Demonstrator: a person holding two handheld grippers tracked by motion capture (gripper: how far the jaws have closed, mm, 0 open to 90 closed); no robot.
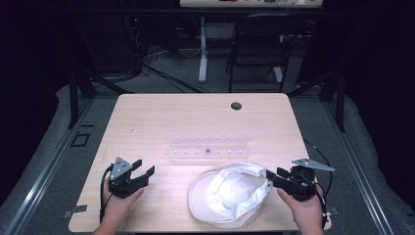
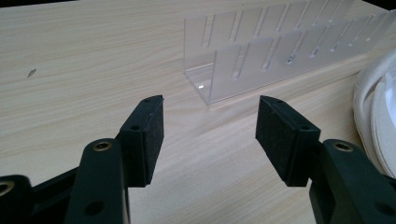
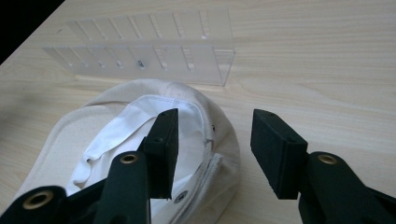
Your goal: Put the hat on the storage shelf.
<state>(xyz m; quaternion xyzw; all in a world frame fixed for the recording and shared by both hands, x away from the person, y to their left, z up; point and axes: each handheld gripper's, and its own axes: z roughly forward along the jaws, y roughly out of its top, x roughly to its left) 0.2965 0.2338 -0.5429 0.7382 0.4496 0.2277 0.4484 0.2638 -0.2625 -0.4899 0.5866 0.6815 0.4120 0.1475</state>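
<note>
R gripper (image 1: 272,177) hangs open and empty at the white hat's (image 1: 230,193) right rim, one jaw over the brim; L gripper (image 1: 142,169) open, empty, well apart toward table's (image 1: 147,112) front-left corner. Hat sits upside down by front edge, clear rack (image 1: 208,148) just behind; R hand nearer.

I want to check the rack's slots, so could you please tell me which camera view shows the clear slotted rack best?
The left gripper view: the clear slotted rack is close, its near end and slots sharp. The right gripper view shows it lengthwise beyond the white hat. The high view shows it small and faint.
</note>
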